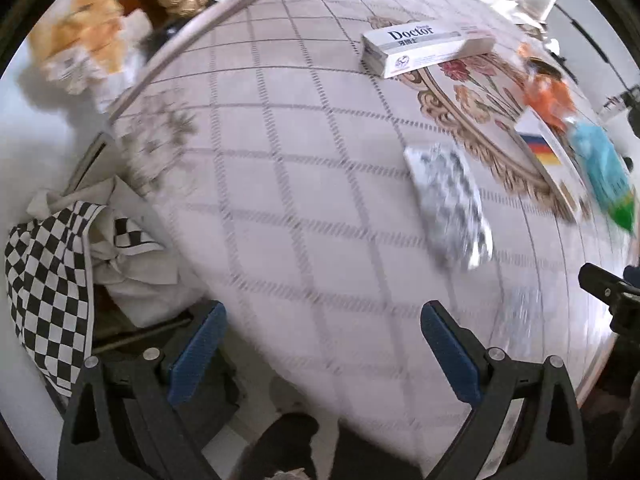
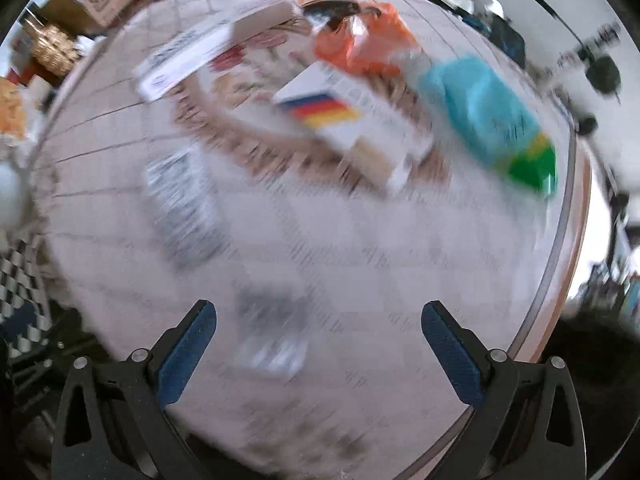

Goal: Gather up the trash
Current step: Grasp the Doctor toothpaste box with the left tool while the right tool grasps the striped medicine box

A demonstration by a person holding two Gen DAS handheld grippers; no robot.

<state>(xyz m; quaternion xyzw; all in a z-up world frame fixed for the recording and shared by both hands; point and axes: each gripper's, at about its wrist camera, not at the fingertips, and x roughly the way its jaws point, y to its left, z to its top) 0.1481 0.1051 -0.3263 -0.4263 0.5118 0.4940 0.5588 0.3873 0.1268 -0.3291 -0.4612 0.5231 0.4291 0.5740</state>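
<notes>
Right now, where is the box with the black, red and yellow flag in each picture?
Left wrist view: the flag box sits at the right, partly hidden under the orange bag.
Right wrist view: the flag box lies near the middle, in the upper half.
Shared landmark: the blue-green packet beside it.

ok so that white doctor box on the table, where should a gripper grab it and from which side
Probably across its narrow width, near the middle. The Doctor box lies flat on the table, long and thin, so only its long side faces fit between open jaws. Come from above, fingers astride those two long edges. The left gripper is open and empty, with bare cloth between it and the box.
</notes>
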